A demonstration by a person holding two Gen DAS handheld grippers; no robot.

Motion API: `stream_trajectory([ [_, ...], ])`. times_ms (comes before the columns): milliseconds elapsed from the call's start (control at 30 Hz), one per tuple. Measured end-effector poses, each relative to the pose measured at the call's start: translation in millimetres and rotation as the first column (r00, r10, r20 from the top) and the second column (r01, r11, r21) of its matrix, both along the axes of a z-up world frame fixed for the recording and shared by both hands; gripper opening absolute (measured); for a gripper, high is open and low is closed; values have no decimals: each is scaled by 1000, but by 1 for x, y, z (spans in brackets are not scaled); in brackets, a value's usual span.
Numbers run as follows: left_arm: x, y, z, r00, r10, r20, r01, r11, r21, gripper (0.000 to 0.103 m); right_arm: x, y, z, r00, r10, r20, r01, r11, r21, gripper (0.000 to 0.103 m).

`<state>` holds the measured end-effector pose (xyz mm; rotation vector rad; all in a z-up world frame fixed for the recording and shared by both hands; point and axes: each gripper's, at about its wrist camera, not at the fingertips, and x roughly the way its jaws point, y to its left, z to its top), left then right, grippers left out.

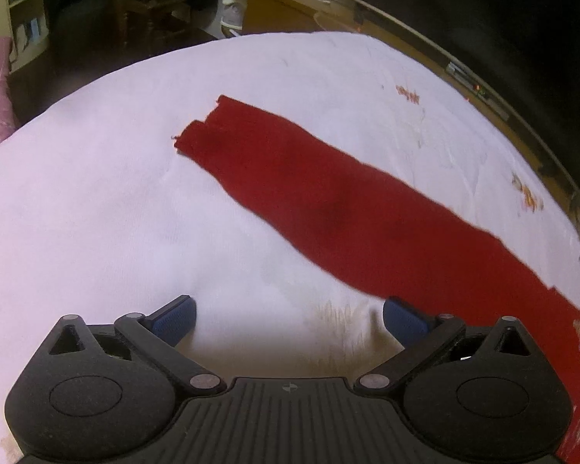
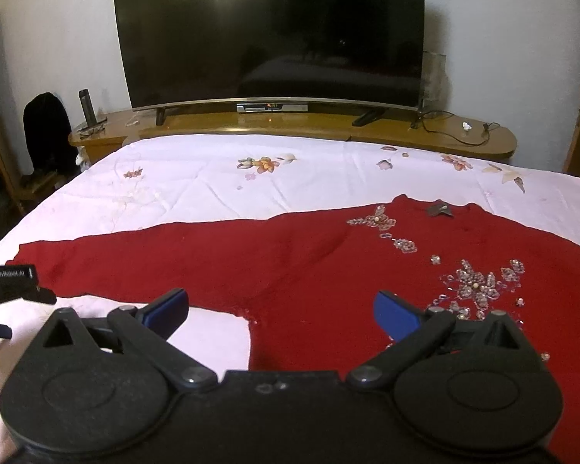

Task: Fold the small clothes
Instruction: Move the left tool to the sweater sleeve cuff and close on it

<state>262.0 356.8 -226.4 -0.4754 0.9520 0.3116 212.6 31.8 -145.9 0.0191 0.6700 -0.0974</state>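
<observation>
Beneath both spread hand-held grippers [image 2: 280, 311]: red top [image 2: 309, 270].

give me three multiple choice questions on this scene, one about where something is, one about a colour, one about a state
1. Where does the sleeve lie?
A. stretched flat across the bedsheet
B. hanging off the bed
C. tucked under the top

2. What colour is the top?
A. blue
B. red
C. green

3. How does the right gripper stand?
A. shut on the sleeve
B. shut on the collar
C. open, holding nothing

Answers:
1. A, the sleeve runs out straight on the sheet in the left wrist view.
2. B, the fabric is red, with clear beads on the front.
3. C, its blue fingers stand wide apart above the cloth.
</observation>
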Motion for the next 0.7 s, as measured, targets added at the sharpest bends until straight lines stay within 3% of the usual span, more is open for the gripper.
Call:
stream_trajectory([
  [333,14,20,-8,994,64,85,-59,996,-63,86,10,7,-8,1000,3,-7,-3,1000,-10,102],
  [367,16,20,-9,994,66,91,-61,996,-57,80,11,8,-8,1000,1,-9,-1,1000,-11,102],
  [400,17,20,-9,993,71,90,-67,997,-49,67,12,8,-9,1000,0,-11,0,1000,-11,102],
  [433,17,20,-8,993,81,90,-76,996,-55,62,13,8,-10,1000,-1,-12,1,1000,-10,102],
  [600,24,31,-11,988,100,120,-81,986,-148,62,14,10,-12,1000,-2,-14,2,1000,-11,102],
  [700,31,29,-15,986,95,137,-72,984,-164,62,17,12,-13,1000,0,-19,0,1000,-9,102],
])
